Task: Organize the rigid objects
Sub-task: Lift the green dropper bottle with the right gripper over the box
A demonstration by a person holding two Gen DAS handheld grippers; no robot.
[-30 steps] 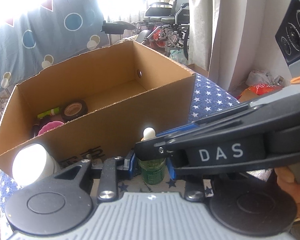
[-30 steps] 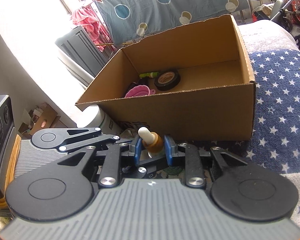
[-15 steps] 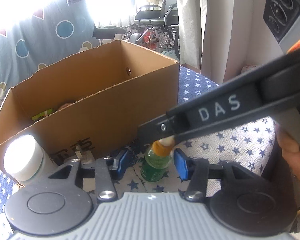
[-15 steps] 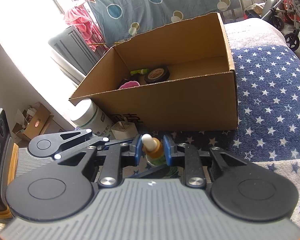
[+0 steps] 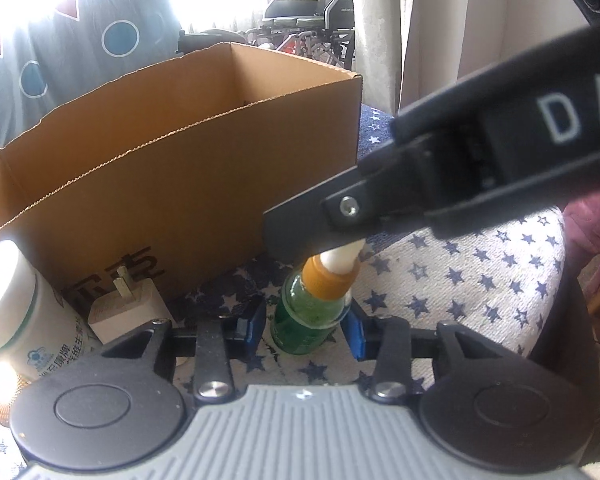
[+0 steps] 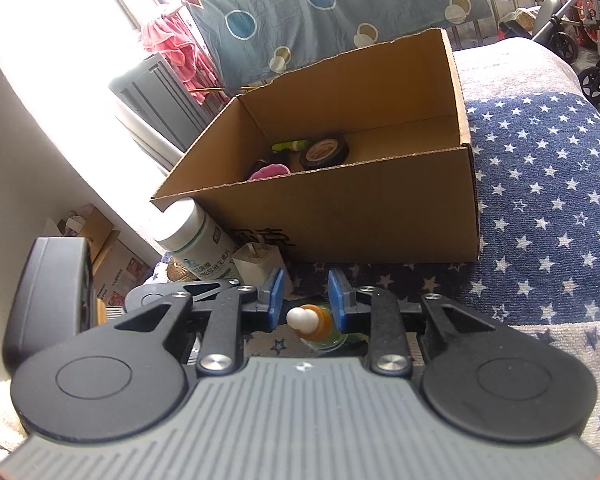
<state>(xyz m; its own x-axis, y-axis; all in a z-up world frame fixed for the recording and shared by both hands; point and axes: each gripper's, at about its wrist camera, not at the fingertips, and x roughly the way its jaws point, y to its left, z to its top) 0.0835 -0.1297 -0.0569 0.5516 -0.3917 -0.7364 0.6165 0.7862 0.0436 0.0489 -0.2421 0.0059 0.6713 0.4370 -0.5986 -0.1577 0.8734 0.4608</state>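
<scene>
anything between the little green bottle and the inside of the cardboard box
Yes. The box's near wall stands between the green bottle and the inside, so the bottle would have to go up over its rim. The right gripper also sits on the bottle's white tip.

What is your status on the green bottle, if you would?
Left gripper closing around green bottle. Right gripper astride its cap, grip unclear. Cardboard box behind, nothing blocking.
</scene>
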